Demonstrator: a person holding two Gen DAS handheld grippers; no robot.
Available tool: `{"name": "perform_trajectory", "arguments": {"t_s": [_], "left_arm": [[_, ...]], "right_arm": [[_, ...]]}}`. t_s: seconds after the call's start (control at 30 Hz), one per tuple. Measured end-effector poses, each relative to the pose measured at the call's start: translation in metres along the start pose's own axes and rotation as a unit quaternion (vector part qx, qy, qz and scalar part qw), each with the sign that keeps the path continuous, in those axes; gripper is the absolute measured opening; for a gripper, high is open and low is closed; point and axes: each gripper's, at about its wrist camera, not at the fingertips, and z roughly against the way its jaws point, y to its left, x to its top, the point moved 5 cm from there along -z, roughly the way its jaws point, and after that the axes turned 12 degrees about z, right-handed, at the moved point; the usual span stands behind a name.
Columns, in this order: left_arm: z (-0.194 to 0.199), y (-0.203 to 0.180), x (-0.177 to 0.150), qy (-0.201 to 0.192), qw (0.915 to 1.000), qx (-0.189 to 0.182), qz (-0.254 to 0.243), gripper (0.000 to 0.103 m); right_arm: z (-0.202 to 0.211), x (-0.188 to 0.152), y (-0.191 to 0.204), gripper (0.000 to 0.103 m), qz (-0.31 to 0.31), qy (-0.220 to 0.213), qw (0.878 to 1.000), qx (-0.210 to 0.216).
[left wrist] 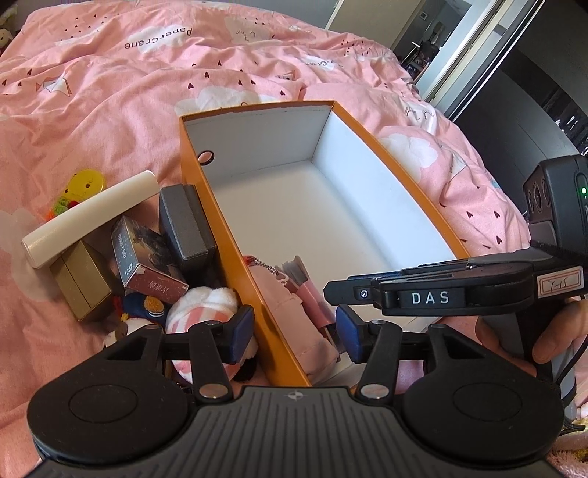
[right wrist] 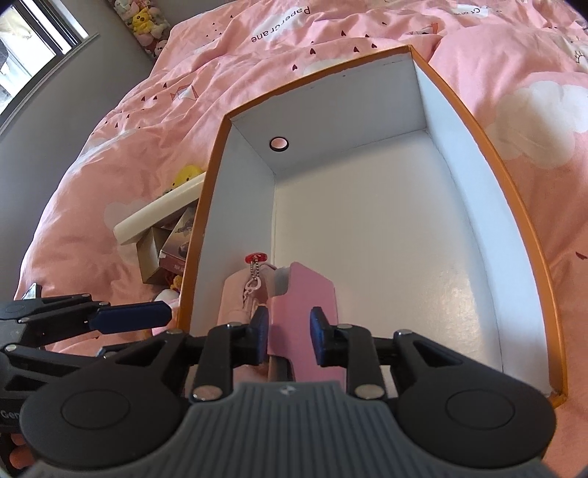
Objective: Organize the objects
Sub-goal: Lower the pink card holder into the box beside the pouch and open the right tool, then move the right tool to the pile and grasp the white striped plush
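Orange box (right wrist: 522, 228) | right claw (right wrist: 288, 336) spread around pink card (right wrist: 305, 294) | left claw (left wrist: 294, 331) spread

A rumpled pink duvet (left wrist: 154, 121) printed with clouds and small hearts covers the bed. Plush toys (right wrist: 141, 22) line the grey wall beside a window (right wrist: 33, 40).

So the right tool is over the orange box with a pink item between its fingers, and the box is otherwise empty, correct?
Not quite. In the right wrist view the right tool does straddle the pink item in the orange box, but a pink pouch with a ball chain also lies beside it.
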Motion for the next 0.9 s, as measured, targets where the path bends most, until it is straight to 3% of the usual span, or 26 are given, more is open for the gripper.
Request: {"name": "perform_trajectory", "arguments": {"t_s": [0.57,0.77,0.9], "left_arm": [[0.031,0.018,0.017,-0.034,0.9988,-0.015,0.034,0.063],[0.047,0.04,0.035,-0.031,0.9978,0.014,0.057,0.063],[0.054,0.053,0.037,-0.02,0.9977,0.042,0.05,0.063]], "right_arm": [[0.008,0.009,0.003,0.033,0.02,-0.012,1.0,-0.02],[0.019,0.033,0.036,0.033,0.086,-0.033,0.996,0.008],[0.014,0.044,0.073,0.033,0.166,-0.022,0.985,0.029]]}}
